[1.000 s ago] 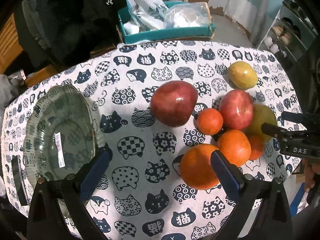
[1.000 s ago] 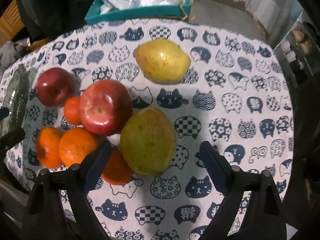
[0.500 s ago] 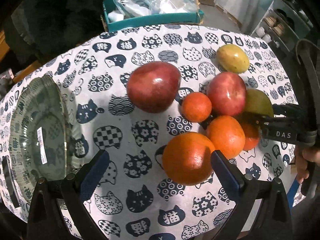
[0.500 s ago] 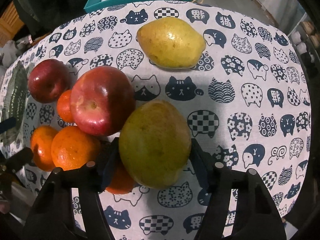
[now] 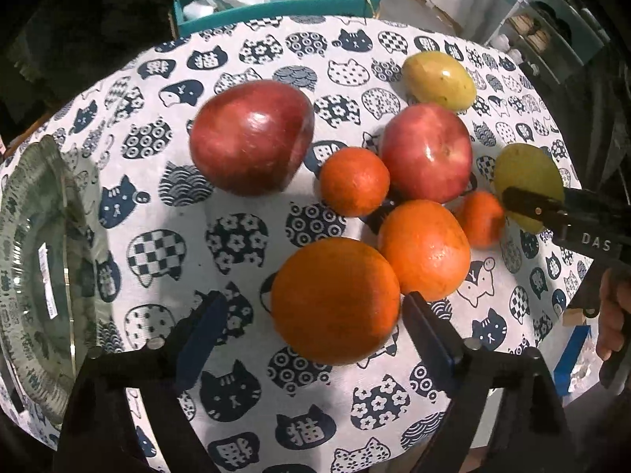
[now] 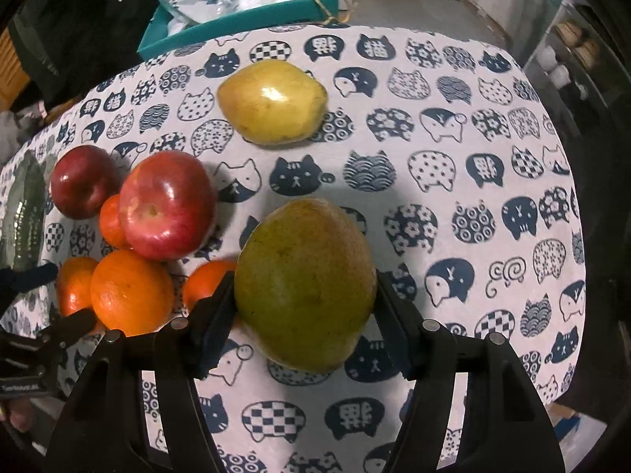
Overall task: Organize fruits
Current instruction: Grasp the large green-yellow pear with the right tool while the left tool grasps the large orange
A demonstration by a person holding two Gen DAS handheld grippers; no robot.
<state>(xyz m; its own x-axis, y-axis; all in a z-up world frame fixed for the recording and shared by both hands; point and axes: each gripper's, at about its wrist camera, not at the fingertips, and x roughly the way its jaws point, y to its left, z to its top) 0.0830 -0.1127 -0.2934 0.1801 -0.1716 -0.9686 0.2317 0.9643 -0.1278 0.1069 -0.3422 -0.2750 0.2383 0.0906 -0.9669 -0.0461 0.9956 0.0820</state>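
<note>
A cat-print tablecloth (image 6: 453, 126) covers the table; beyond it, grey floor (image 6: 414, 12) and shelving (image 5: 560, 27).

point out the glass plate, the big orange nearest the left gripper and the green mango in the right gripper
glass plate (image 5: 43, 276): left wrist view, bare inner wall near its label
big orange (image 5: 335, 301): left wrist view, middle of its peel
green mango (image 6: 305, 285): right wrist view, centre of its skin

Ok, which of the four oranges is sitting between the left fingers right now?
The largest orange, nearest the camera at the front of the cluster. It sits between the closing left gripper fingers; the other three lie farther back, beside the apples.
</note>
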